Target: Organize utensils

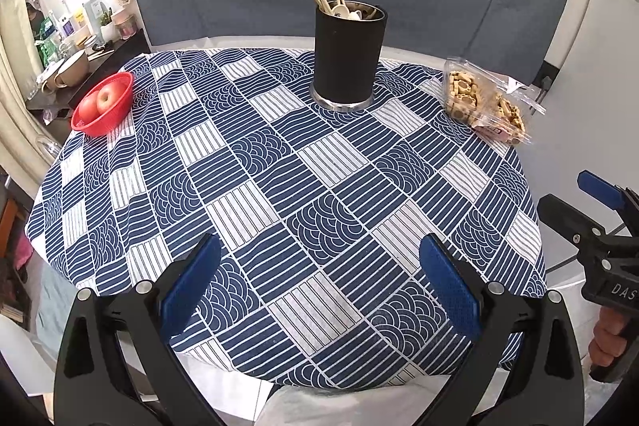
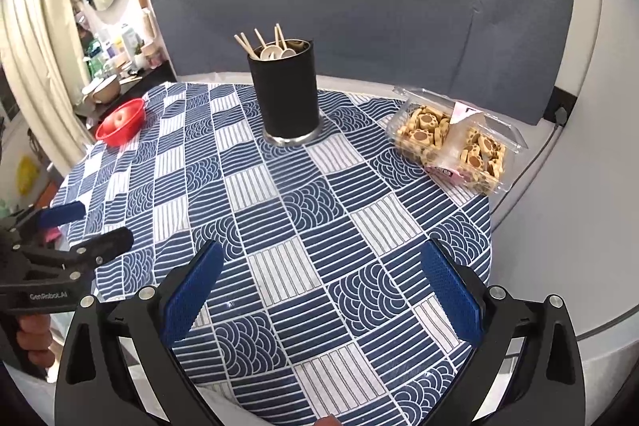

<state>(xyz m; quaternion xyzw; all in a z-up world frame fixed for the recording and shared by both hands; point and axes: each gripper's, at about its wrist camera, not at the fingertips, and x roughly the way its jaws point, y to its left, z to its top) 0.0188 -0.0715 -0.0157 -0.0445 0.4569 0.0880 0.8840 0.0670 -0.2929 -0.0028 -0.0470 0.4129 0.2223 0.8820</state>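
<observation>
A black cylindrical holder (image 1: 348,56) (image 2: 286,90) stands upright at the far middle of the round table, with pale wooden spoons and chopsticks (image 1: 339,4) (image 2: 267,46) sticking out of its top. My left gripper (image 1: 319,266) hovers open over the near edge of the blue patterned cloth (image 1: 279,186), nothing between its blue pads. My right gripper (image 2: 321,268) is likewise open and empty above the near cloth (image 2: 299,226). Each gripper shows in the other's view: the right one (image 1: 595,210) at the right edge, the left one (image 2: 76,226) at the left edge.
A red basket with apples (image 1: 104,102) (image 2: 122,120) sits at the table's far left. A clear plastic box of paw-shaped biscuits (image 1: 485,102) (image 2: 459,138) lies at the far right. A grey backdrop rises behind the table; a cluttered shelf (image 1: 72,38) stands off to the left.
</observation>
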